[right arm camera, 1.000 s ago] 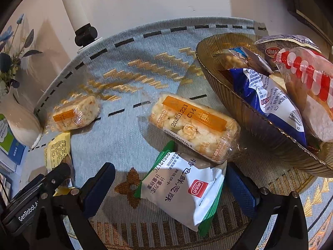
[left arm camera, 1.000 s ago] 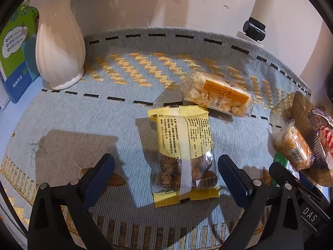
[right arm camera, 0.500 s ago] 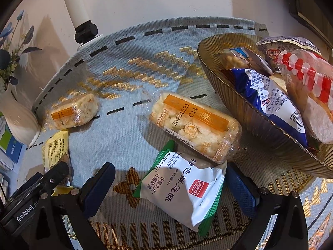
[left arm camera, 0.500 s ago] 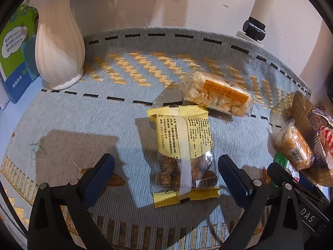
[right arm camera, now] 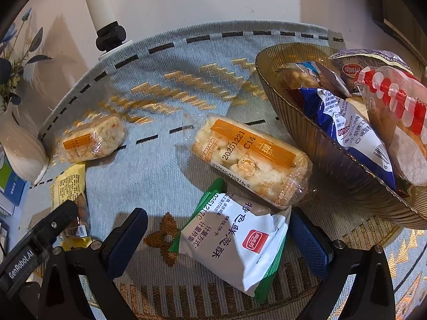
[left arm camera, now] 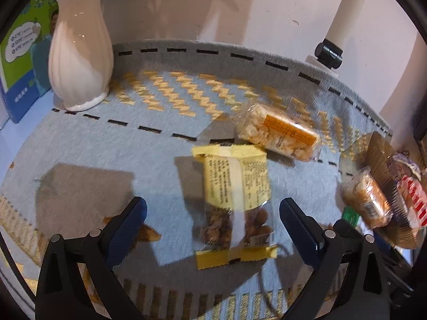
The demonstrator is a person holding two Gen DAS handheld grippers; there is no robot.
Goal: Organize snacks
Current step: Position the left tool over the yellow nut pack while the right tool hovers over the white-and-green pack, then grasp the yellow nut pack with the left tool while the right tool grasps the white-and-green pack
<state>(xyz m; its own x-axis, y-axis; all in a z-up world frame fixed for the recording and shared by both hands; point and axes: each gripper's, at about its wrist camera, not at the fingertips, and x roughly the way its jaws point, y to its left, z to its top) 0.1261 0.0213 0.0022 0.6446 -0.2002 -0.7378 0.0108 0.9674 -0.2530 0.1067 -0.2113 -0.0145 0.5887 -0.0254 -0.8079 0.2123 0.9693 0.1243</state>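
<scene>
My left gripper (left arm camera: 212, 214) is open, its fingers either side of a yellow nut packet (left arm camera: 234, 202) that lies flat on the cloth. A puffed rice bar with an orange label (left arm camera: 280, 133) lies just behind it. My right gripper (right arm camera: 217, 236) is open around a white and green snack packet (right arm camera: 237, 242) on the cloth. A larger rice bar (right arm camera: 250, 160) lies just beyond it. A brown ribbed bowl (right arm camera: 333, 154) at the right holds several packets, among them a blue one (right arm camera: 347, 122) and a red-striped one (right arm camera: 395, 106).
A white ribbed vase (left arm camera: 80, 50) stands at the back left beside a blue and green book (left arm camera: 24, 58). A white pole on a black clamp (left arm camera: 329, 53) stands at the back edge. A patterned blue-grey cloth (left arm camera: 106, 146) covers the table; the wall is close behind.
The left view has shifted slightly, so the nut packet sits a touch lower and is blurred. The right gripper has edged a little forward over the white and green packet. Both stay open.
</scene>
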